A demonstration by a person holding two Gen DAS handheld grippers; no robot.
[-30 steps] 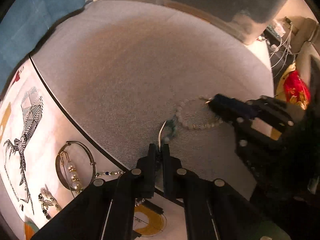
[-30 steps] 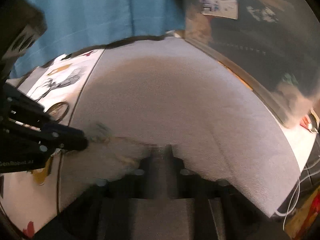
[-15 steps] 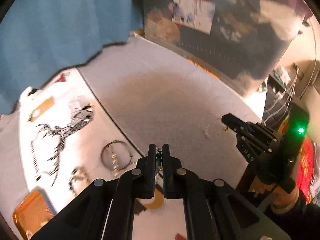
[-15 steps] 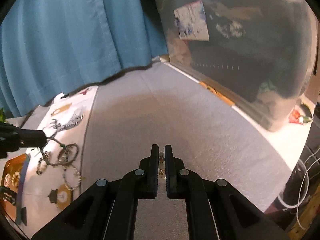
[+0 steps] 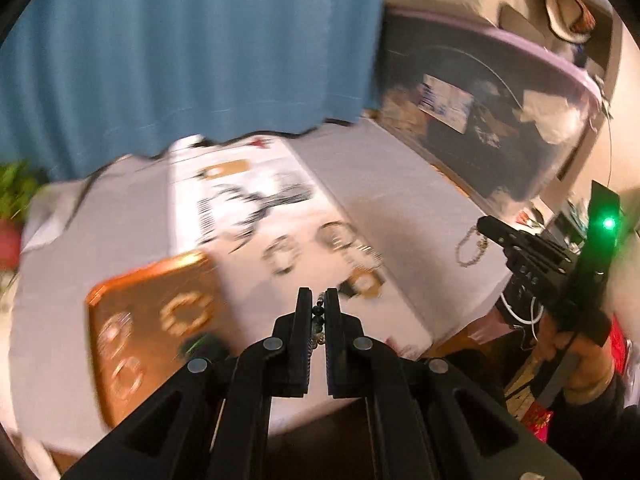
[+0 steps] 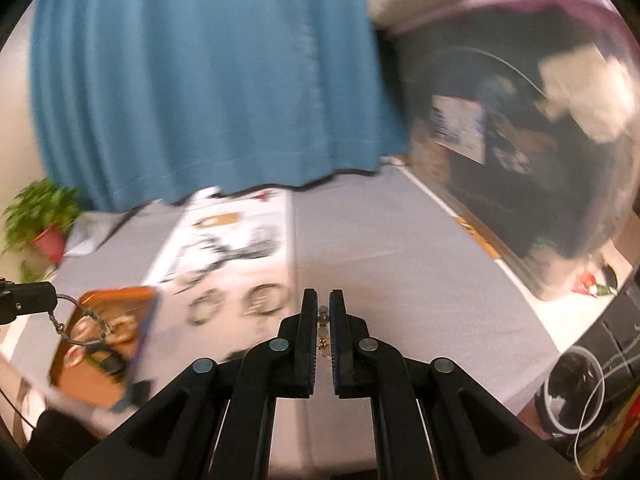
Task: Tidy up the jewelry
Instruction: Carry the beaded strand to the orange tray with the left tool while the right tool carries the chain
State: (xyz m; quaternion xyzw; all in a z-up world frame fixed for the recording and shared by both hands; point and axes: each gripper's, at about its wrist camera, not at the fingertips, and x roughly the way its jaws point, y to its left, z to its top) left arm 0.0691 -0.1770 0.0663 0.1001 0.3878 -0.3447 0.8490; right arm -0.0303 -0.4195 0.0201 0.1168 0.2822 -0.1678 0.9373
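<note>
My left gripper [image 5: 318,298] is shut on a dark green bead piece [image 5: 317,314], held above the table. In the right wrist view it [image 6: 44,300] shows at the far left with a hoop and chain [image 6: 76,324] hanging over the orange tray [image 6: 100,344]. My right gripper [image 6: 324,300] is shut on a pale bead bracelet [image 6: 323,320]; in the left wrist view it [image 5: 486,226] shows at the right with the bracelet [image 5: 470,248] dangling. The orange tray [image 5: 152,320] holds several ring-shaped pieces.
A white printed mat [image 5: 260,208] with several bangles [image 5: 336,236] lies on the grey table [image 5: 400,208]. A blue curtain [image 5: 180,52] hangs behind. A dark plastic bin [image 5: 500,128] stands at the right. A potted plant [image 6: 44,216] stands at far left.
Both grippers have lifted off the grey cloth with their pieces and swung left; the orange tray has come into view under the left gripper.
</note>
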